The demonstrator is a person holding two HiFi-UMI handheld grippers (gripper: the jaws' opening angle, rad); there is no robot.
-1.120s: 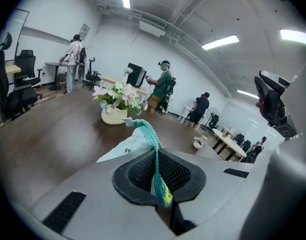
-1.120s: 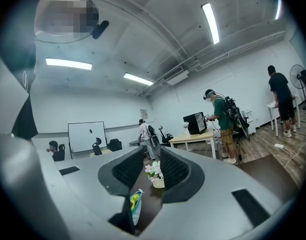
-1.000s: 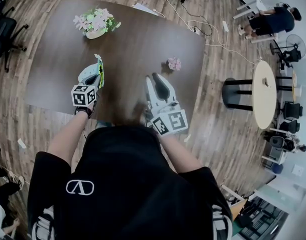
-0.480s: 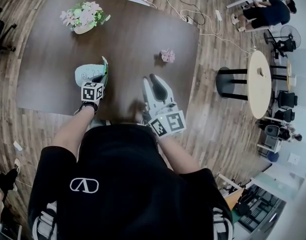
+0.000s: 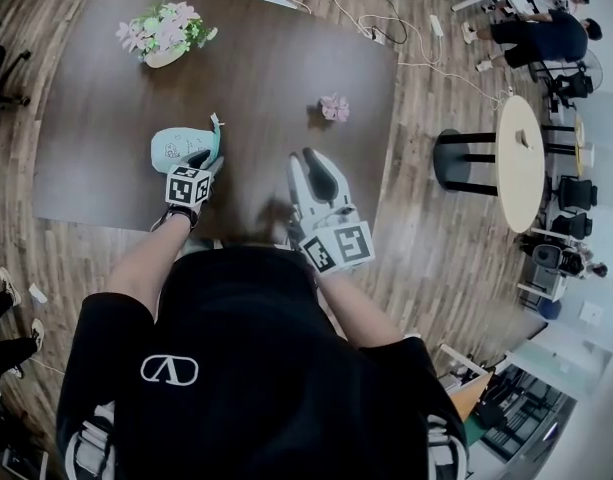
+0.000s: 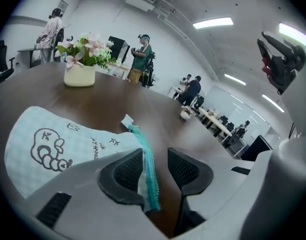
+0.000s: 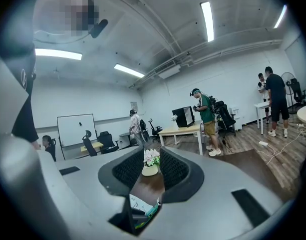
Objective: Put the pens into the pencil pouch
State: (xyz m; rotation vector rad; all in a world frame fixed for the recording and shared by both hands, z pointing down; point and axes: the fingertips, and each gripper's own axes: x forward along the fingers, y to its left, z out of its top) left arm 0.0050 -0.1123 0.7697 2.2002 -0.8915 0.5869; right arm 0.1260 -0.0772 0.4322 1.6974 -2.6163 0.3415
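Head view: mint pencil pouch (image 5: 176, 146) lies on table (image 5: 276, 78) near-left, contents unseen. Left gripper (image 6: 155, 164) jaws just opened, loose around its zipper edge. Right gripper (image 7: 153, 169) parted, empty. Flower vase (image 5: 164, 40) far-left.

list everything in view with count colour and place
table: one, dark brown, under both grippers
pouch: one, mint with doodles and teal zip, on table at left gripper
vase of flowers: one, white with pink blooms, table's far left
small flower: one, pink, table's far right
round table: one, beige, floor at right
cables: several, white, floor beyond table
people: several, one in green, around the room
left gripper: one, grey, jaws have just been opening, zip edge between them, not pinched
right gripper: one, grey, jaws apart, nothing between
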